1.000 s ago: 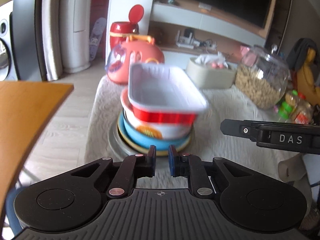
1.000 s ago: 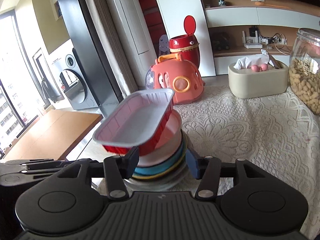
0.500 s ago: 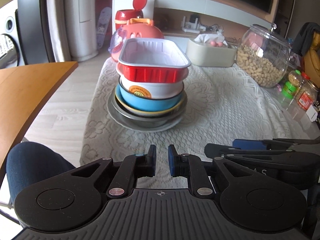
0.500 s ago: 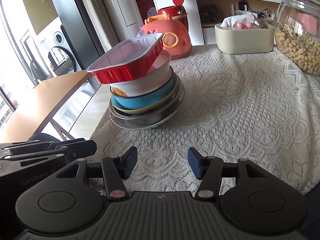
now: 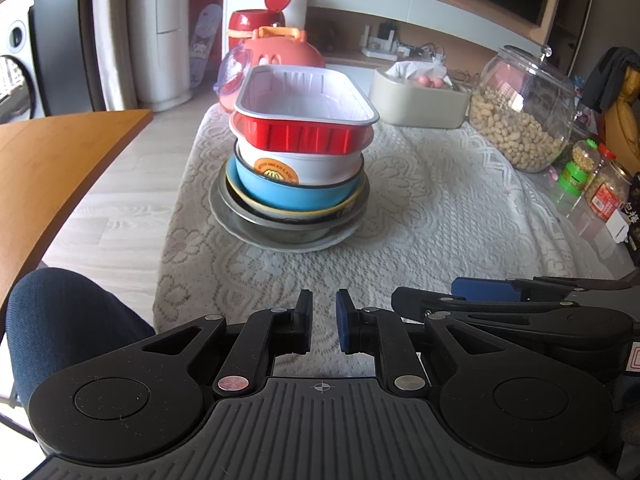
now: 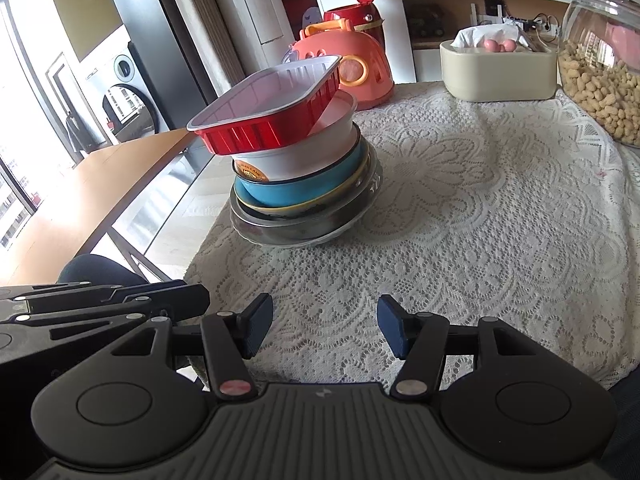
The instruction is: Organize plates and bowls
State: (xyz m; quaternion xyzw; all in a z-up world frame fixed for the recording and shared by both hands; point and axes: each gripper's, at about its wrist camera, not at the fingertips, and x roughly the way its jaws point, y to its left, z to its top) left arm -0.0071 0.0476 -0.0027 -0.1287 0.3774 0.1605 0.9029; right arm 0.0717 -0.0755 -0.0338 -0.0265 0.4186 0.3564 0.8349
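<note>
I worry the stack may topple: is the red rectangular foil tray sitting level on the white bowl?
No: in the right wrist view the red rectangular foil tray sits tilted on the white bowl, overhanging its left side.

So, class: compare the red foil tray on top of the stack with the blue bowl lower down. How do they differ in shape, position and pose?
The red foil tray is rectangular with ribbed walls; the blue bowl is round and smooth. The tray is the top piece, its white inside open to view; the bowl sits lower, with a white bowl nested in it. In the right wrist view the tray sits tilted, the bowl nearly level. Both belong to one stack on the lace cloth.
</note>
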